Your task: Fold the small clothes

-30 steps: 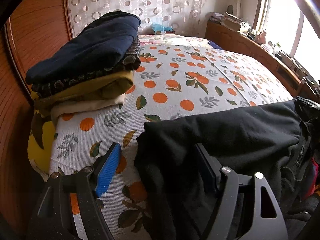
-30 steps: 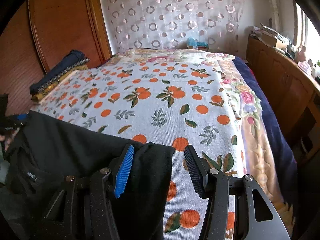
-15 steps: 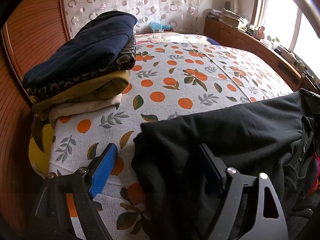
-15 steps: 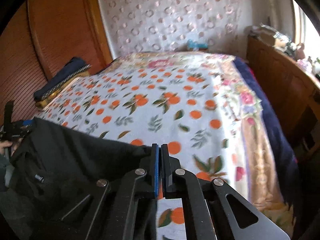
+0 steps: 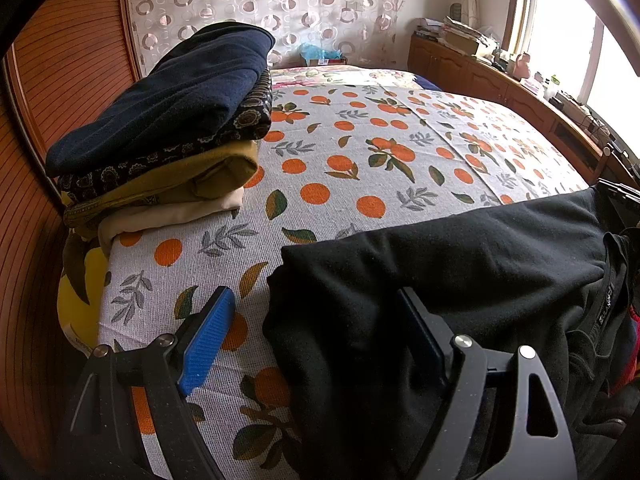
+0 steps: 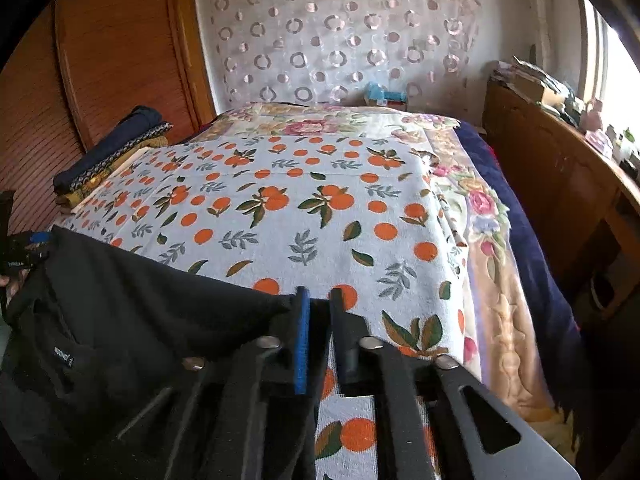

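I see the black garment [image 5: 460, 264] spread across the near edge of the bed [image 5: 360, 152], its folded edge running from one claw to the other.

My left claw [image 5: 316, 336] stands spread wide. The garment's left corner sits between the fingers: the cloth drapes against the right finger, while the blue pad [image 5: 206, 340] of the other finger stands clear of it, with bare bedspread showing in the gap. So the pads are not pinching anything there.

My right claw [image 6: 319, 332] has its jaws a narrow way apart, and they have just been opening from pressed together. In the right wrist view the garment [image 6: 132, 292] lies to the left of the claw, its corner reaching up to the blue-padded finger [image 6: 301, 344]. Through the slit between the fingers I see the orange-print bedspread, not black cloth, so I read no grip there.

A stack of folded clothes [image 5: 168, 120] sits at the far left of the bed, against the wooden wardrobe [image 5: 48, 92], well apart from the garment. The neck label of the garment shows near the right wrist view's lower left.
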The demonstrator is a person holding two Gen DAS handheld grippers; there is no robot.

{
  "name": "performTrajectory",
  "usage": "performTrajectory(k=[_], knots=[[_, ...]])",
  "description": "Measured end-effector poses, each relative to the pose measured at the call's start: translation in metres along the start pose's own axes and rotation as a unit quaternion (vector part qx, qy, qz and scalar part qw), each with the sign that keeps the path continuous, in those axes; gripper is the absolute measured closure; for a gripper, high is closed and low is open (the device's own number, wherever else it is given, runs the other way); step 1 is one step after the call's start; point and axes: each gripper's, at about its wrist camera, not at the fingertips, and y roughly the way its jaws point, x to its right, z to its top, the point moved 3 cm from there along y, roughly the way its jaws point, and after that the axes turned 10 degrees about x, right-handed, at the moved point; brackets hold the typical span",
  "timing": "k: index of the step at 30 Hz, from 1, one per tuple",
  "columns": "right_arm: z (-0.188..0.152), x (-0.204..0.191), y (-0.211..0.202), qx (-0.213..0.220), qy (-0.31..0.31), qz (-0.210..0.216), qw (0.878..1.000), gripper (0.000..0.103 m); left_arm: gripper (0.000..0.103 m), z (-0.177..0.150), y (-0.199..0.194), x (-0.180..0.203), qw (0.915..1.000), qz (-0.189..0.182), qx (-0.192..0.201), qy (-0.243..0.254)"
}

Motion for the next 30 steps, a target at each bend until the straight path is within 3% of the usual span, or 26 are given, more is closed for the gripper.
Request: performTrajectory(k=[1,3,8,13,15,17,18,19,22,26,30], knots=[[-0.001,-0.001,0.002,-0.003,-0.002,0.000,1.000,0.047,0.021,0.000,0.000,0.000,1.0000,0.000,0.000,0.000],[-0.003,-0.001,0.009,-0.010,-0.005,0.002,1.000,0.037,0.021,0.000,0.000,0.000,1.0000,0.000,0.000,0.000],[-0.009,0.002,0.029,-0.044,-0.002,0.013,0.999,0.037,0.021,0.000,0.001,0.000,1.0000,-0.001,-0.002,0.001],[-0.008,-0.003,0.033,-0.052,-0.019,0.039,0.998,0.037,0.021,0.001,0.002,0.002,1.0000,0.000,-0.002,0.002],[-0.008,-0.005,0.033,-0.053,-0.032,0.040,0.997,0.037,0.028,0.001,0.001,0.002,1.0000,-0.005,0.000,0.001],[-0.008,-0.006,0.033,-0.049,-0.037,0.050,0.997,0.053,0.046,0.002,-0.001,0.005,0.9998,-0.018,0.007,0.010],[-0.008,-0.007,0.032,-0.046,-0.039,0.056,0.997,0.071,0.050,0.001,-0.003,0.007,0.9995,-0.025,0.010,0.016],[-0.010,-0.009,0.031,-0.044,-0.040,0.064,0.996,0.080,0.056,0.000,-0.004,0.010,0.9993,-0.028,0.012,0.022],[-0.015,-0.015,0.026,-0.037,-0.059,0.059,0.996,0.086,0.092,0.000,-0.008,0.011,0.9985,-0.053,0.011,0.009],[-0.013,-0.020,-0.004,0.000,-0.049,0.059,0.997,0.088,0.093,0.007,-0.044,0.012,0.9953,-0.052,0.078,-0.022],[0.005,-0.027,-0.058,0.063,-0.041,0.060,0.995,0.088,0.093,0.023,-0.104,0.021,0.9845,-0.070,0.156,-0.038]])
